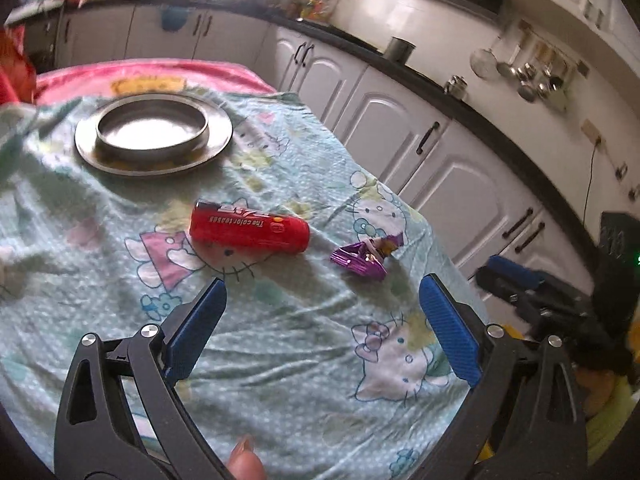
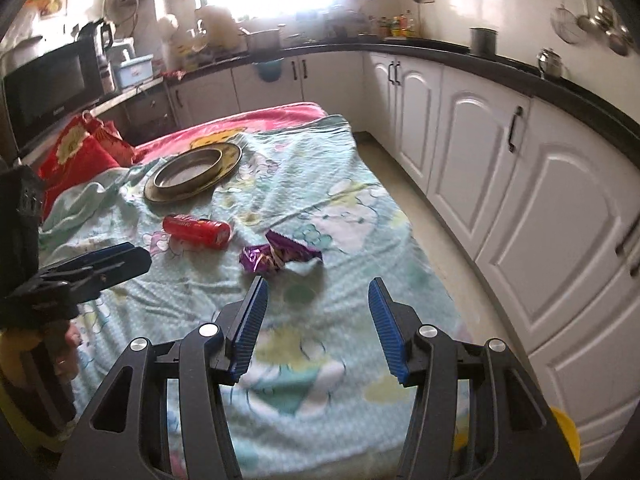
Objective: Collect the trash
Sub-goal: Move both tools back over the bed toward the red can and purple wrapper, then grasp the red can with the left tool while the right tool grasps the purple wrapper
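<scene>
A red can [image 1: 250, 230] [image 2: 197, 231] lies on its side on the pale green cartoon cloth. To its right lies a crumpled purple wrapper [image 1: 366, 258] [image 2: 276, 256]. My left gripper [image 1: 324, 284] hovers over the cloth just short of both, jaws wide open and empty. My right gripper [image 2: 317, 282] stands open a little short of the wrapper, with nothing between its blue pads. Each gripper also shows in the other's view: the right gripper [image 1: 490, 272] at the table's right edge, the left gripper [image 2: 138, 256] near the can.
A metal plate [image 1: 224, 140] [image 2: 236, 156] with a shallow steel dish on it stands at the back of the cloth. A red cushion [image 2: 84, 148] and a microwave [image 2: 48, 92] are at the left. White cabinets [image 2: 480, 152] line the right, across a strip of floor.
</scene>
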A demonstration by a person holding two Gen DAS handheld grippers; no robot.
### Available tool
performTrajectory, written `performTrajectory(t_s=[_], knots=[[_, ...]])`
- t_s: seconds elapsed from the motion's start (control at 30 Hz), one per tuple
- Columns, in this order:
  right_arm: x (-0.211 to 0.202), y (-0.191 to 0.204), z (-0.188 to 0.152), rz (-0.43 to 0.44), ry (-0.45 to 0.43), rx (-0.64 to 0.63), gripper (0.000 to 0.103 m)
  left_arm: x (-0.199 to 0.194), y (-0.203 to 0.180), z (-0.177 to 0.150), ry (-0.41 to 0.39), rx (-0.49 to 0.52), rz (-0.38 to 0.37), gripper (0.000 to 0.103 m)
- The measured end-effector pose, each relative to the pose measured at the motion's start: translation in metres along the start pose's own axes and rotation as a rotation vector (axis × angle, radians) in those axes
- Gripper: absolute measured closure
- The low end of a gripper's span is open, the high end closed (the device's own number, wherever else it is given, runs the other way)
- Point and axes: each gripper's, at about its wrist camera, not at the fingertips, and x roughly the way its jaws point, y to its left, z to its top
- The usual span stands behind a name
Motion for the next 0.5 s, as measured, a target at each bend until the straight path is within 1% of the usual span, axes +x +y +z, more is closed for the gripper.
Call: performTrajectory(t_s=[0.1, 0.2, 0.37, 0.5], knots=[[0.019, 0.005, 0.008, 0.001, 0.019, -0.03, 0.052, 0.007, 0.009, 0.004, 0.015, -0.049, -0.018, 0.014], [0.038, 0.007, 0.014, 0.001, 0.041, -0.062, 0.053, 0.015, 0.014, 0.008, 0.035, -0.09, -0.037, 0.018], [0.059, 0.012, 0.02, 0.015, 0.064, -0.094, 0.053, 0.031, 0.025, 0.018, 0.073, -0.177, -0.061, 0.018], [0.076, 0.02, 0.027, 0.046, 0.074, -0.117, 0.053, 0.045, 0.031, 0.024, 0.097, -0.245, -0.041, 0.018]])
